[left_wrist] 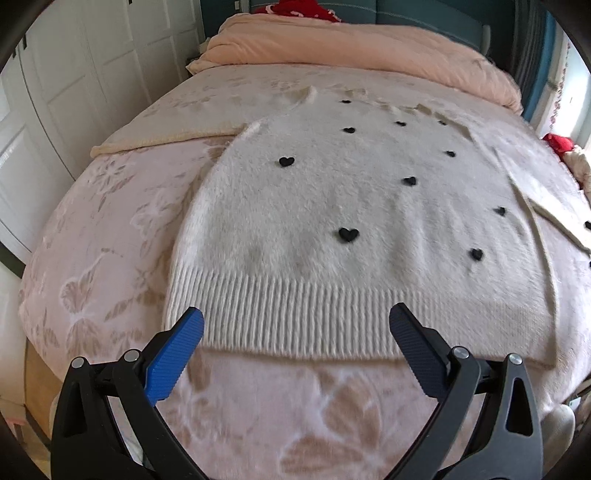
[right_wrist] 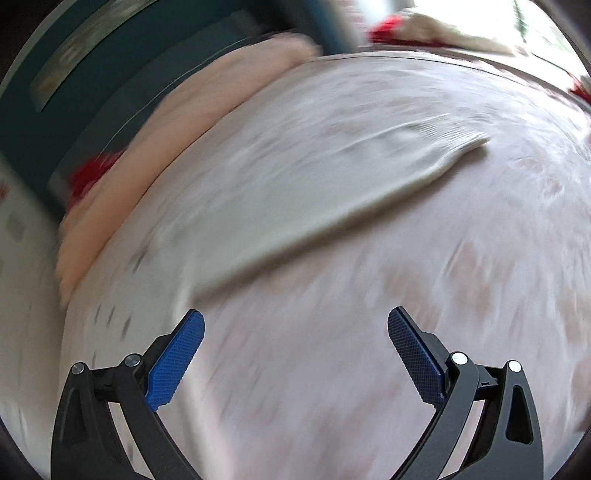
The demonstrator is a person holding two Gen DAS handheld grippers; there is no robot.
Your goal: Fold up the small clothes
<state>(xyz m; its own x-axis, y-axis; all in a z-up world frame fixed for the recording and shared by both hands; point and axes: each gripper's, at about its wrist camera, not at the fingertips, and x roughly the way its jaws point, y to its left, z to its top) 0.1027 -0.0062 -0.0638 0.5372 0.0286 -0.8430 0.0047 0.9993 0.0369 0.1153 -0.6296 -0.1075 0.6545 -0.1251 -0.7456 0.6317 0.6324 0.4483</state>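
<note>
A fluffy white sweater (left_wrist: 332, 206) with small black hearts lies flat on the pink floral bedspread (left_wrist: 92, 229), its ribbed hem (left_wrist: 295, 314) nearest me. One sleeve (left_wrist: 543, 192) stretches out to the right. My left gripper (left_wrist: 295, 328) is open and empty, hovering just above the hem, its blue pads (left_wrist: 173, 358) spread wide. The right wrist view is motion-blurred. It shows the sweater's sleeve (right_wrist: 314, 184) lying diagonally, cuff (right_wrist: 454, 140) at the far right. My right gripper (right_wrist: 295, 332) is open and empty over the bedspread, short of the sleeve.
A folded peach duvet (left_wrist: 351, 48) lies across the head of the bed. Red cloth (left_wrist: 303, 9) sits behind it and more red cloth (left_wrist: 559, 142) at the right edge. White wardrobe doors (left_wrist: 74, 74) stand left of the bed.
</note>
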